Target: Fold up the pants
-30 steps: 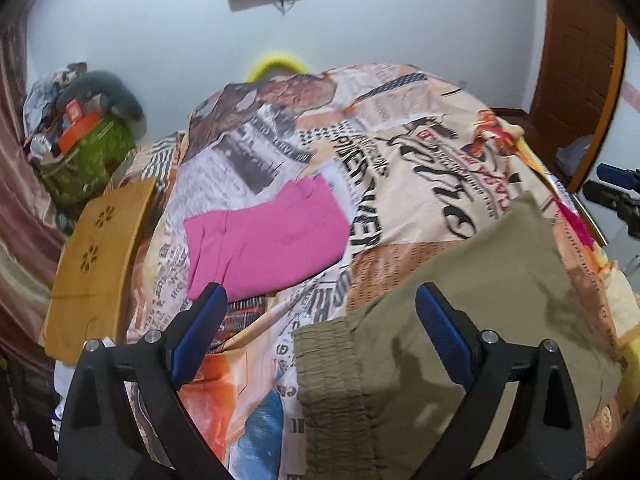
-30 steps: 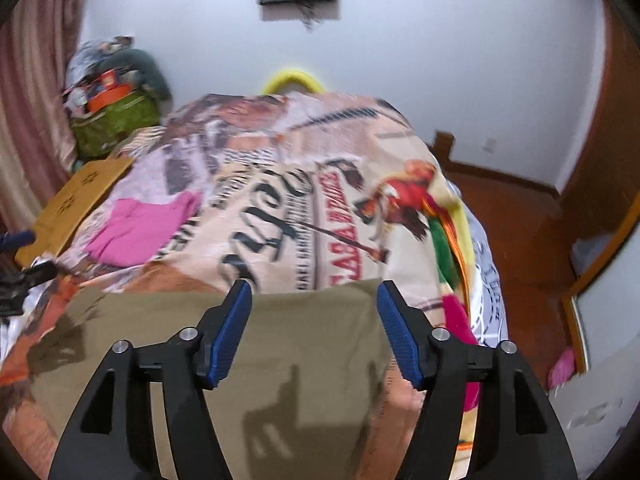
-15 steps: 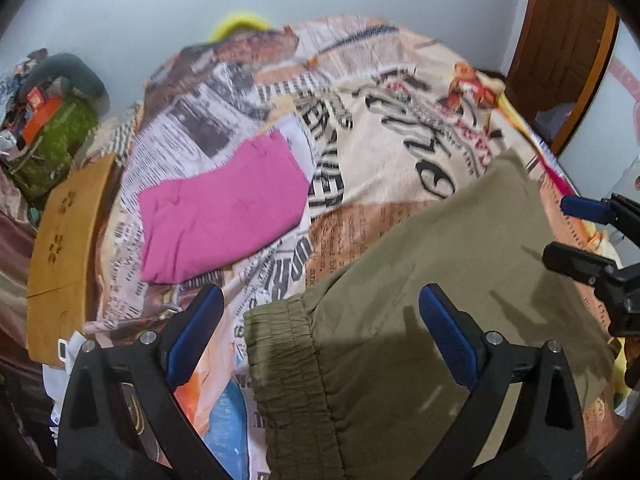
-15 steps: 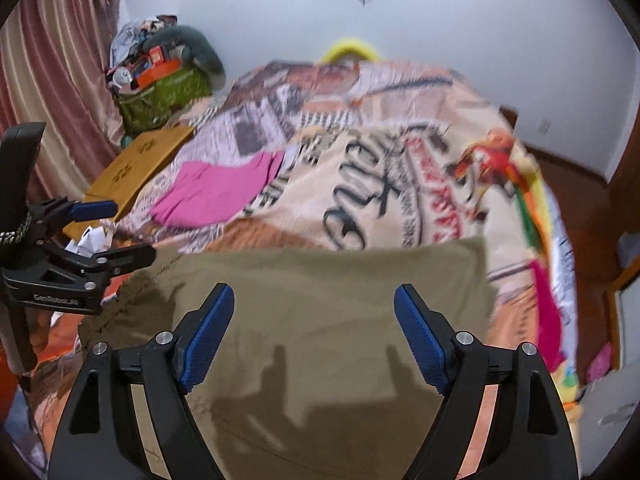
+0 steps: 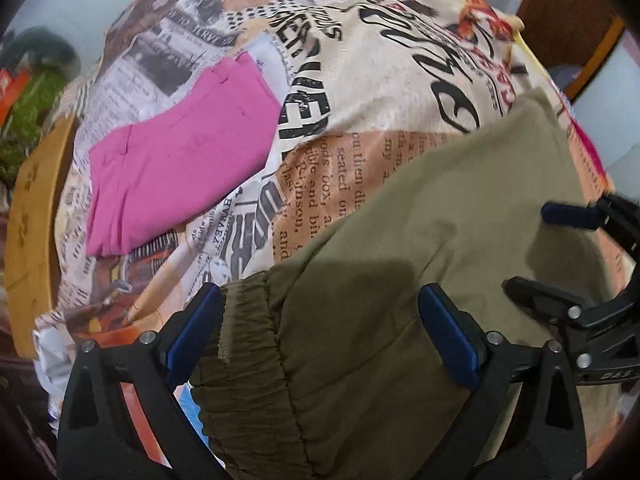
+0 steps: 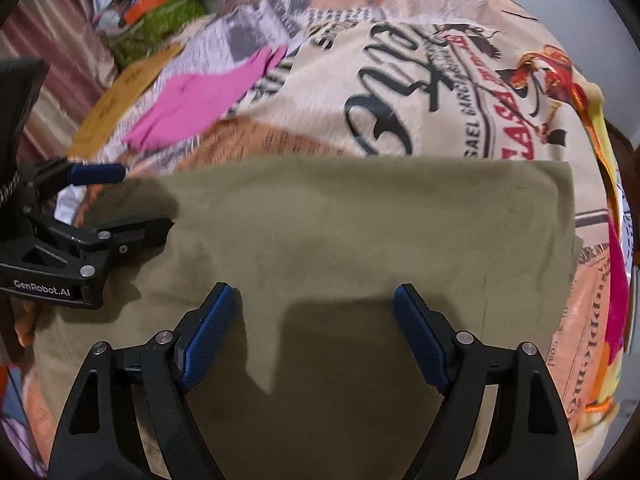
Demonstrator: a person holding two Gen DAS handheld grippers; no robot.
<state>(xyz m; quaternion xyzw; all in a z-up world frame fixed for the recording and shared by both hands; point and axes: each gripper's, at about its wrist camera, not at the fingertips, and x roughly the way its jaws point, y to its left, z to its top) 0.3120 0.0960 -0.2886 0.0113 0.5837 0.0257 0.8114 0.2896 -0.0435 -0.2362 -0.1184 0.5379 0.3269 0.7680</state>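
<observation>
Olive-green pants lie flat across the near part of a bed, elastic waistband at the left end. My left gripper hangs open just above the waistband end, one blue pad at its left edge and the other over the cloth. My right gripper is open above the middle of the pants, nothing between its pads. Each gripper shows in the other's view: the right gripper at the right edge, the left gripper at the left edge.
The bed wears a newspaper-print cover. A folded pink garment lies beyond the pants, left. A yellow wooden board and a green bag stand off the bed's left side. A wooden door frame is at right.
Both grippers have come down and tilted toward the pants, which now fill the lower part of each view. The right gripper's jaws stand wider than a second ago.
</observation>
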